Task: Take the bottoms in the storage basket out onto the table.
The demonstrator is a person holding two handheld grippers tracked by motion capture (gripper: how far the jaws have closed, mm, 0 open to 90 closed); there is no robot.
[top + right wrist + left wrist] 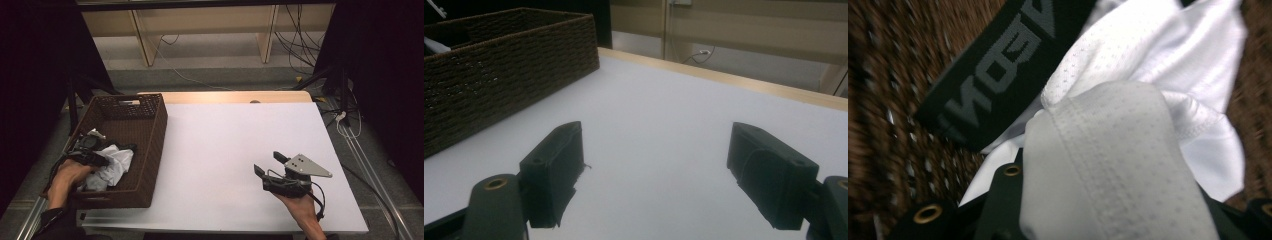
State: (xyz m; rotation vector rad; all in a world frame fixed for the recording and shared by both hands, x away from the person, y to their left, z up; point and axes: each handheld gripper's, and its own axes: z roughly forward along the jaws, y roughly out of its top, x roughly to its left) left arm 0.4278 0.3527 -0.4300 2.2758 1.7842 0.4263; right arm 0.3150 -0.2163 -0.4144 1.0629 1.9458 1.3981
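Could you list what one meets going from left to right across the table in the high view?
Left gripper shut on the white garment inside the brown wicker basket → bare white table top → right gripper, jaws open, nothing between them.

Dark brown basket, white cloth, pale tabletop.

The woven basket (pixel 150 145) is dark brown with a tight plaited pattern. The cloth (pixel 1128 150) inside it is white with a fine dotted mesh, and its waistband (pixel 993 70) is black with grey lettering. The tabletop (pixel 225 150) is plain white with a light wood edge. Both claws, left (pixel 92 159) and right (pixel 659 175), are black.
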